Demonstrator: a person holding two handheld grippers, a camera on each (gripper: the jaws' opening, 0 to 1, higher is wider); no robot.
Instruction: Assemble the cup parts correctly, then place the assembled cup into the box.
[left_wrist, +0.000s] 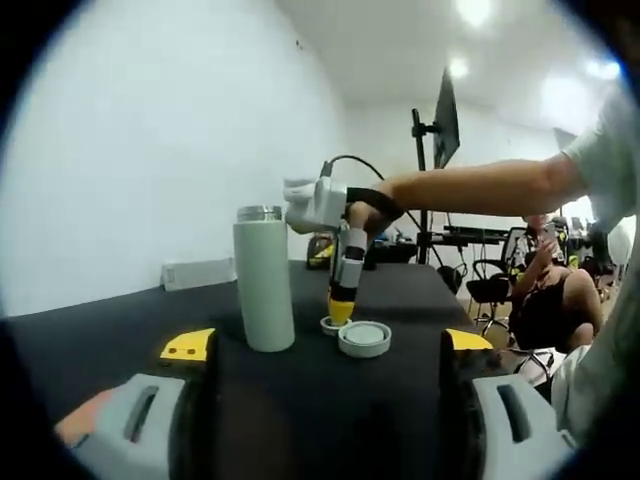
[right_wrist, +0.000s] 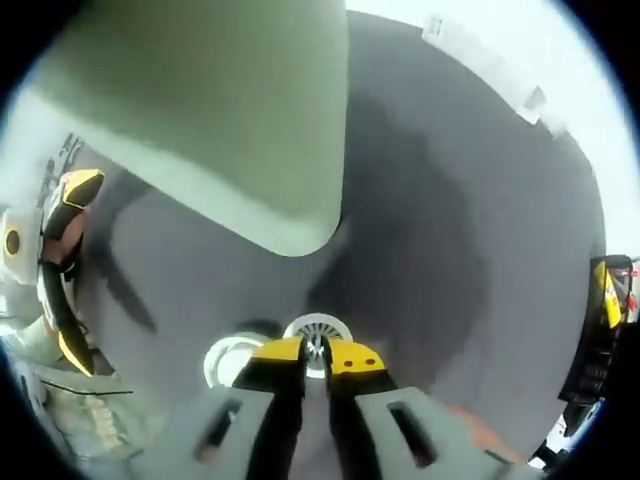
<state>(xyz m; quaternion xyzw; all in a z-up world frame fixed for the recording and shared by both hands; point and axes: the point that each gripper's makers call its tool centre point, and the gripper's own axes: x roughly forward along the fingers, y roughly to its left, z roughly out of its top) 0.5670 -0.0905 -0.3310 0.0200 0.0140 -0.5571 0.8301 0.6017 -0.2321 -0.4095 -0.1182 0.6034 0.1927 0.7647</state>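
Observation:
A pale green cup body (left_wrist: 265, 280) with a metal rim stands upright on the black table (left_wrist: 110, 335); it looms large in the right gripper view (right_wrist: 220, 110). To its right lie a small white slotted insert (left_wrist: 331, 324) (right_wrist: 318, 328) and a round pale lid (left_wrist: 364, 338) (right_wrist: 226, 360), side by side. My right gripper (right_wrist: 316, 354) (left_wrist: 341, 310) points straight down, its yellow tips closed on the insert's middle on the table. My left gripper (left_wrist: 328, 345) hangs back near the table's front, jaws wide open and holding nothing; it also shows in the right gripper view (right_wrist: 60, 270).
A flat white strip (left_wrist: 200, 272) (right_wrist: 480, 60) lies at the table's far edge by the white wall. Beyond the table stand a monitor on a pole (left_wrist: 443, 120), office chairs (left_wrist: 490, 290) and a seated person (left_wrist: 545, 300). A person's arm (left_wrist: 480, 185) reaches over the table.

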